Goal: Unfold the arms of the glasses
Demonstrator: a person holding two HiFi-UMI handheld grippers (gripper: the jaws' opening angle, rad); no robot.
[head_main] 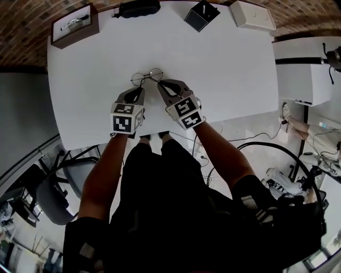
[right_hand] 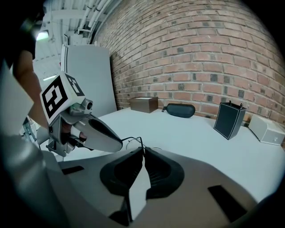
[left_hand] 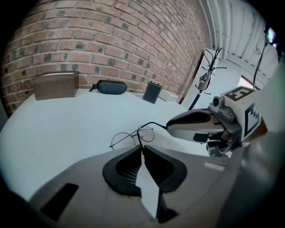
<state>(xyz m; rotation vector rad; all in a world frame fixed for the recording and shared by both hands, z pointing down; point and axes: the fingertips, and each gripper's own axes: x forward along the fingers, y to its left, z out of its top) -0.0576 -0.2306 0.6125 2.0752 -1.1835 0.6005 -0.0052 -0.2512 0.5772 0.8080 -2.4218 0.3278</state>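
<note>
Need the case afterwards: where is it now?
Head view: the case lies at the far edge of the table, between the wooden box at left and the black box at right.

No words or numbers can be read anywhere. The cube (head_main: 127, 118) on the left gripper (head_main: 140, 88) and the cube (head_main: 185, 111) on the right gripper (head_main: 160, 83) show only black-and-white square patterns, not letters.

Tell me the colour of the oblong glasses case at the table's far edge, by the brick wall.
Black. The oblong glasses case shows best in the right gripper view.
</note>
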